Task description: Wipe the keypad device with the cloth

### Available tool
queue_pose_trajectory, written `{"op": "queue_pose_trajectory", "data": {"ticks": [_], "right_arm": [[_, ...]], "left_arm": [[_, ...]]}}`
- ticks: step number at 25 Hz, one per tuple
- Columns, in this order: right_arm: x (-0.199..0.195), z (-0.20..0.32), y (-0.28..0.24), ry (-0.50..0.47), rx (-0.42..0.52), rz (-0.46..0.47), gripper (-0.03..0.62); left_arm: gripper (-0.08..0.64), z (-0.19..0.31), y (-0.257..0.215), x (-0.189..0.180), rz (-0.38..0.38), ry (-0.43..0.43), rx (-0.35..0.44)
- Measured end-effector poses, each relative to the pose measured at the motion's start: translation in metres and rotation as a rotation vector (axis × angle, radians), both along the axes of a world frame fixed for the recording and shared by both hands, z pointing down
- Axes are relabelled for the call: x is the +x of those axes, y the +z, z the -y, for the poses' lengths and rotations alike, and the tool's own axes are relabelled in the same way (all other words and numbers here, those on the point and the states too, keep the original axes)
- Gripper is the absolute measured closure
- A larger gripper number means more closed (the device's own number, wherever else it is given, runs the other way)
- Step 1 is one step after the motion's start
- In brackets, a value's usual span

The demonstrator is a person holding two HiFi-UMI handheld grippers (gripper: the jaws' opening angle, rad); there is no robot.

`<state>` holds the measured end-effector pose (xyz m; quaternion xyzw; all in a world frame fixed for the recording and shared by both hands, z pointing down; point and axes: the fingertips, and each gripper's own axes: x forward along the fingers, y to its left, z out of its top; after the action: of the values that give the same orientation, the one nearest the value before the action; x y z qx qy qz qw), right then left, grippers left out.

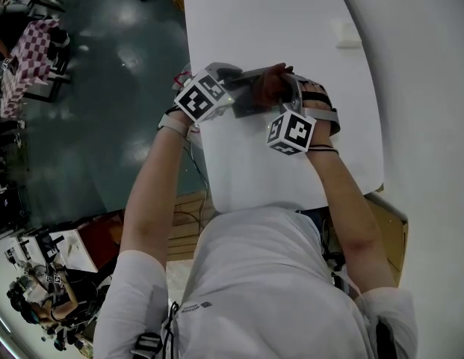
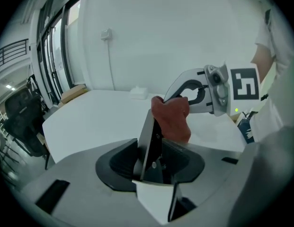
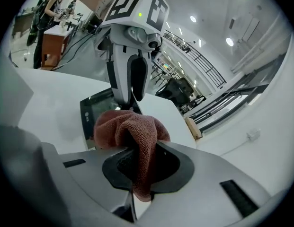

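My left gripper [image 1: 233, 90] is shut on the keypad device [image 2: 150, 143], a thin dark slab that stands edge-on between its jaws in the left gripper view. The device [image 1: 250, 96] is held above the white table [image 1: 291, 21]. My right gripper [image 3: 137, 161] is shut on a reddish-brown cloth [image 3: 130, 129], which bunches out in front of its jaws. The cloth [image 2: 173, 117] lies against the device's far side, with the right gripper [image 2: 187, 92] just behind it. In the right gripper view the device's dark face [image 3: 92, 112] shows behind the cloth, below the left gripper [image 3: 130, 77].
A small white block [image 1: 348, 34] lies on the far right of the table. The table's left edge [image 1: 193, 66] drops to a dark floor with furniture and a chequered cloth [image 1: 26, 54]. A white wall with a socket [image 2: 106, 33] rises behind the table.
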<state>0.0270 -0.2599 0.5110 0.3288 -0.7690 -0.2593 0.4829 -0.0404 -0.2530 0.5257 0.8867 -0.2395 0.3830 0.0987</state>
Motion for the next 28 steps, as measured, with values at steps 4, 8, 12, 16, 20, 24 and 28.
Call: {"op": "queue_pose_trajectory", "data": {"ticks": [4,8,12,16,20,24,28], "right_arm": [[0.007,-0.004,0.006,0.017,-0.019,0.01,0.554],[0.017,-0.02,0.013,0.028,-0.048,0.008,0.554],[0.023,-0.025,0.025,0.036,-0.068,0.01,0.554],[0.025,-0.035,0.04,0.04,-0.099,0.001,0.554],[0.036,-0.05,0.053,0.052,-0.12,0.01,0.554],[0.046,-0.064,0.069,0.06,-0.145,0.008,0.554],[0.048,-0.067,0.079,0.064,-0.17,-0.008,0.554]], "left_arm": [[0.396,-0.001,0.001,0.003,0.011,0.007,0.004],[0.396,-0.01,-0.002,0.008,0.047,0.009,0.026],[0.396,-0.009,0.0,0.008,0.055,0.005,0.026],[0.396,-0.01,-0.002,0.007,0.06,0.001,0.042],[0.394,-0.016,-0.001,0.011,0.065,-0.011,0.042],[0.396,-0.022,0.004,0.013,0.083,-0.028,0.031],[0.396,-0.02,0.004,0.012,0.084,-0.044,0.048]]}}
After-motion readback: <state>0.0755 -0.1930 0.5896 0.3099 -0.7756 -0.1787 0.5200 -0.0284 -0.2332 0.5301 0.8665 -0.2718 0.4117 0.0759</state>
